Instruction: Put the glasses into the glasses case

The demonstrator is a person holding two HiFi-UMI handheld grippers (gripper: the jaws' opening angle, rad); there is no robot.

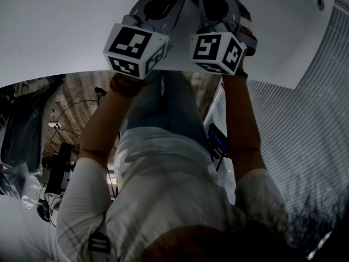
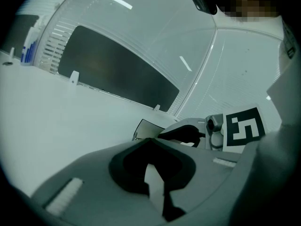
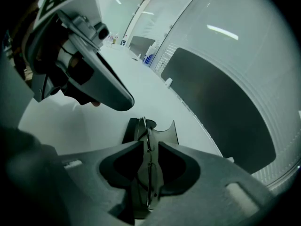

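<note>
Nearly done, I'd judge: glasses (image 3: 148, 182) stand edge-on at the glasses case (image 3: 162, 132), toward the tabletop's (image 3: 84, 131) far edge, between the right gripper's (image 3: 150, 145) parted jaws; left gripper (image 2: 150, 142) is closed and empty.

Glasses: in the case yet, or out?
Mostly out: the glasses stand edge-on between the right gripper's parted jaws, their far end at the dark case's mouth. Whether that end has entered, cannot tell.
</note>
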